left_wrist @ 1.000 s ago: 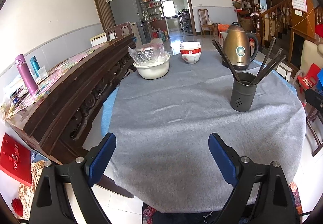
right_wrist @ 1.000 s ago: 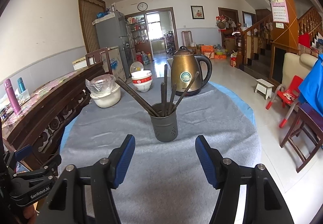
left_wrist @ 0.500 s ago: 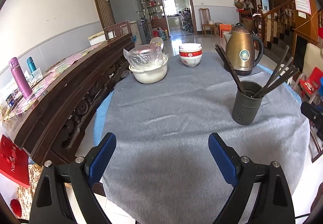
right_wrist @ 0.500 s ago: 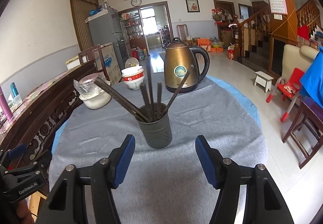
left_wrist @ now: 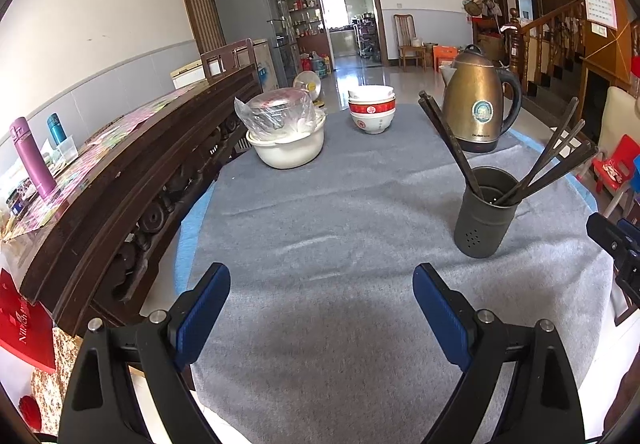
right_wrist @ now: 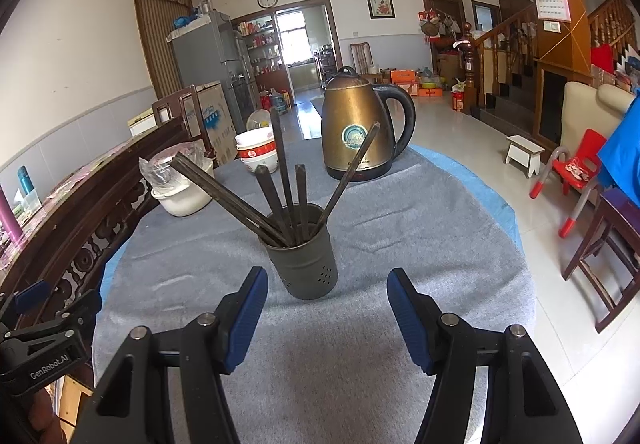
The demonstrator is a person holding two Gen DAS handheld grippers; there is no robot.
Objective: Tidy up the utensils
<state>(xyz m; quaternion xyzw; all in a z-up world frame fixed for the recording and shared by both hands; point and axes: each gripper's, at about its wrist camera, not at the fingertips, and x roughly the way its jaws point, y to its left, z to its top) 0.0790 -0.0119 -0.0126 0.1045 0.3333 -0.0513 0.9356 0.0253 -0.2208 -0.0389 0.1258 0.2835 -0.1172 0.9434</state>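
Note:
A dark grey perforated utensil holder (right_wrist: 304, 254) stands on the grey table cloth (right_wrist: 360, 364) with several dark chopsticks (right_wrist: 282, 179) fanned out of it. My right gripper (right_wrist: 324, 288) is open and empty, its jaws just short of the holder, which sits centred between them. In the left wrist view the holder (left_wrist: 484, 215) stands at the right with the chopsticks (left_wrist: 560, 159) in it. My left gripper (left_wrist: 320, 284) is open and empty over bare cloth (left_wrist: 320, 228), left of the holder.
A brass kettle (right_wrist: 360, 127) stands behind the holder. Stacked red-and-white bowls (left_wrist: 372, 113) and a white basin with a bagged pot (left_wrist: 286, 131) sit at the far side. A dark wooden sideboard (left_wrist: 132, 171) runs along the left edge. Chairs (right_wrist: 600, 236) stand at the right.
Both grippers have moved forward over the table. The holder has grown larger and nearer between the right jaws. Both stay open.

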